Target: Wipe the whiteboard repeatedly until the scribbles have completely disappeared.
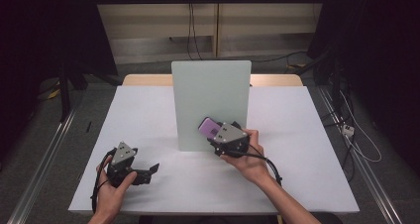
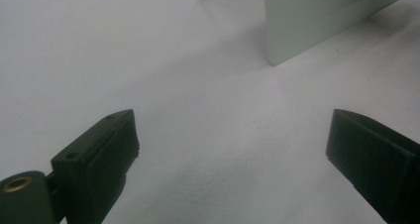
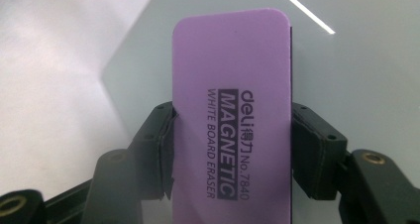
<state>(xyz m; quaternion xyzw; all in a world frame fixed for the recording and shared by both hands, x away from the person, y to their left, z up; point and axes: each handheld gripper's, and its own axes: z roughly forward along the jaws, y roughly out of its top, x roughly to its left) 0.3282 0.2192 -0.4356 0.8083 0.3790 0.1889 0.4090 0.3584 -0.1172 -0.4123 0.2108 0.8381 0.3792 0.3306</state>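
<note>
Eraser (image 3: 232,120) sits clamped in your right gripper (image 1: 220,133), probably touching the upright whiteboard (image 1: 210,95); wipe next with steady pressure. Your left gripper (image 1: 151,170) rests released on the desk (image 1: 143,115).

Eraser (image 3: 233,110): smooth matt purple plastic, printed. Board (image 1: 211,102): glossy pale grey-green. Tabletop (image 1: 138,115): matt white. Claws: matt black plastic.

Purple eraser (image 3: 232,120) with black lettering, between the black jaws of the right hand-held gripper (image 3: 233,149); pale grey-green board (image 1: 211,102) behind it; white worktop (image 1: 148,120).
</note>
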